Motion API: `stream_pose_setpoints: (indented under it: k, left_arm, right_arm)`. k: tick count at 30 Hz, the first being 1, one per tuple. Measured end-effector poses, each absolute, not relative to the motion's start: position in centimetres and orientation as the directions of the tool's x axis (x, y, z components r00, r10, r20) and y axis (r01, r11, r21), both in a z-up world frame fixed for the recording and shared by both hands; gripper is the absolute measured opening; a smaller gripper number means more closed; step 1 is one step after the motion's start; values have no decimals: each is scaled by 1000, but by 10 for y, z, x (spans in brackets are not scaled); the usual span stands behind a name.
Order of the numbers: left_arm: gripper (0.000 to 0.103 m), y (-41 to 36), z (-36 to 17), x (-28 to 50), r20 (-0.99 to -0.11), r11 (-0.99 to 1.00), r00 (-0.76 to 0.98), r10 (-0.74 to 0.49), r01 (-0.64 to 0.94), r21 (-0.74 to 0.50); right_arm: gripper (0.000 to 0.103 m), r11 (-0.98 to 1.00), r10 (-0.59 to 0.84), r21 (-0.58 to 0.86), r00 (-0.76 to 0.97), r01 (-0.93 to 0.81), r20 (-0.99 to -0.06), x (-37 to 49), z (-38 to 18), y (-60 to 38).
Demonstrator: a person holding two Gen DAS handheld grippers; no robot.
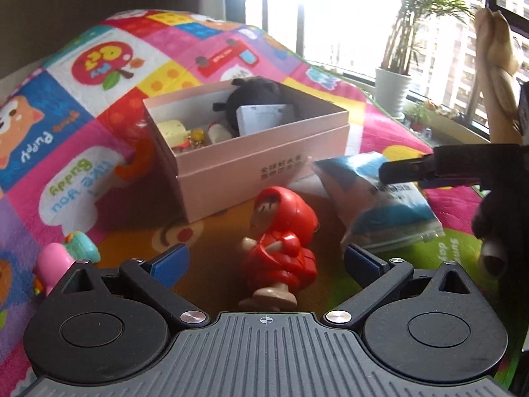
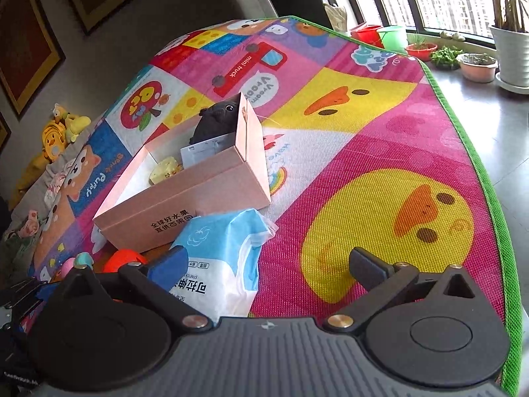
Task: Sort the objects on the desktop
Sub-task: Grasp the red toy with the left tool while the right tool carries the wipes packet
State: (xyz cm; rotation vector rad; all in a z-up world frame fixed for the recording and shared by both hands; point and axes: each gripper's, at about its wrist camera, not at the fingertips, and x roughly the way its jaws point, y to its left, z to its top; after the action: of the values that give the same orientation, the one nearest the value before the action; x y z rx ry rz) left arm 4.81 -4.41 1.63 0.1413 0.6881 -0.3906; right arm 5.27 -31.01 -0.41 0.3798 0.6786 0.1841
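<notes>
A red hooded doll (image 1: 281, 241) stands on the colourful play mat (image 1: 99, 165), between the fingers of my left gripper (image 1: 266, 261), which is open and not touching it. Behind the doll is an open pink box (image 1: 248, 162) holding a black plush (image 1: 251, 99), a white card (image 1: 264, 119) and a yellow cheese block (image 1: 172, 130). A blue-and-white tissue pack (image 2: 218, 254) lies against the pink box (image 2: 185, 198). My right gripper (image 2: 269, 264) is open wide over the pack's near end, its blue left finger (image 2: 172, 261) beside the pack. That gripper's finger (image 1: 413, 167) hovers over the tissue pack (image 1: 380, 205).
A pink and teal toy (image 1: 69, 254) lies left of my left gripper. A dark furry thing with a white eye (image 1: 489, 235) hangs at the right edge. The mat's green border (image 2: 476, 165) meets grey floor. Plant pots (image 2: 479, 66) line the window; yellow plush toys (image 2: 56, 132) sit far left.
</notes>
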Motion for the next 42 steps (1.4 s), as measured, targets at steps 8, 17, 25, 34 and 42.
stream_pose_setpoints:
  k: [8, 17, 25, 34, 42]
  left_arm:
    - [57, -56, 7, 51, -650, 922, 706, -280, 387, 23]
    - [57, -27, 11, 8, -642, 947, 730, -236, 321, 16]
    - [57, -12, 37, -4, -598, 954, 770, -224, 299, 27]
    - [57, -41, 125, 35, -375, 951, 899, -228, 288, 114]
    - [83, -56, 138, 113, -353, 963, 912, -209, 256, 90]
  right_arm:
    - [103, 944, 297, 301, 753, -138, -587, 47, 18, -292]
    - [93, 970, 242, 166, 692, -176, -680, 68, 15, -236]
    - [52, 942, 318, 156, 647, -297, -693, 50, 45, -238]
    - [52, 949, 313, 73, 893, -306, -325, -8, 162, -278]
    - [52, 962, 273, 112, 897, -250, -346, 12, 152, -297]
